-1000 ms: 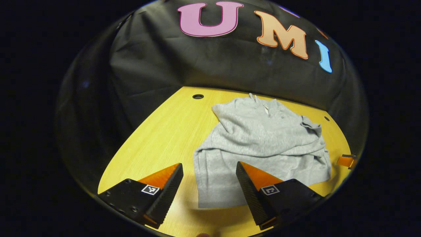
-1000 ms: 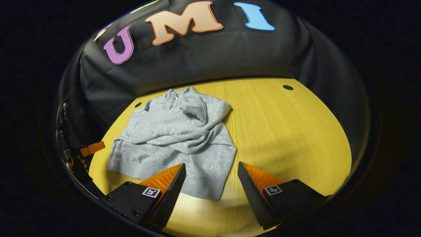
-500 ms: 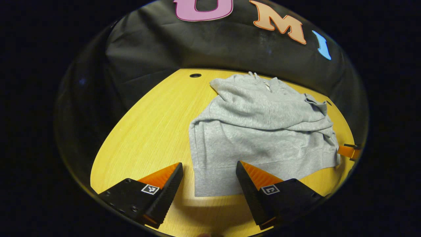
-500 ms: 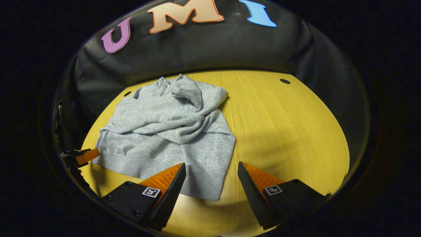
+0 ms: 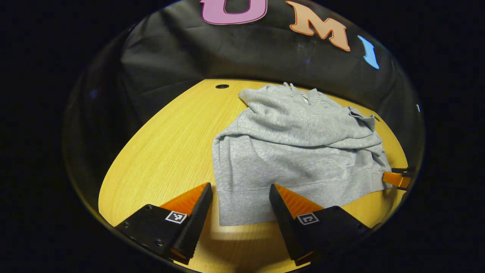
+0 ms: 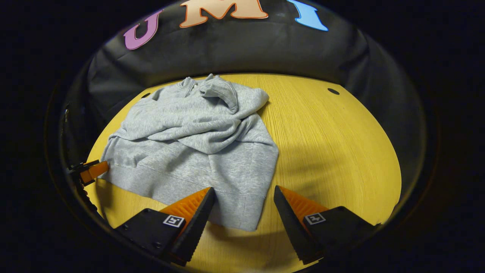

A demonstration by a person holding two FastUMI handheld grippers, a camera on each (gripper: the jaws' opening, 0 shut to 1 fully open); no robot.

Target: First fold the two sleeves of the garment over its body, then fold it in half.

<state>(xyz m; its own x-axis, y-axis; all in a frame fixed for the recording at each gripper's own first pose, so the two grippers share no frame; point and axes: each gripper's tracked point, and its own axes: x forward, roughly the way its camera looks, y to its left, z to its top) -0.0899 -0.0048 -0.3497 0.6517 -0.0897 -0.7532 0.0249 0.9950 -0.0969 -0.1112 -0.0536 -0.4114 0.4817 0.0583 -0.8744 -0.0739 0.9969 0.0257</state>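
Observation:
A grey zip-neck sweatshirt (image 5: 299, 151) lies on the yellow wooden table (image 5: 166, 151), both sleeves folded across its body, collar toward the wall. My left gripper (image 5: 240, 195) stands open over the hem's near left corner, the cloth between its fingers without touching them. In the right gripper view the same sweatshirt (image 6: 197, 144) fills the left half of the table (image 6: 333, 151); my right gripper (image 6: 244, 197) is open at the hem's right corner. Each view catches the other gripper's fingertip at the hem's far corner: the right one (image 5: 396, 179), the left one (image 6: 91, 171).
Small round holes sit in the tabletop near the back edge (image 5: 222, 86) (image 6: 333, 91). The black cloth wall (image 5: 227, 49) rises right behind the table. Bare wood stretches to the left in the left gripper view and to the right (image 6: 341, 159) in the right gripper view.
Both grippers have come forward and lower toward the hem; the sweatshirt looms larger and each hem corner now sits between open fingers. The garment itself has not moved.

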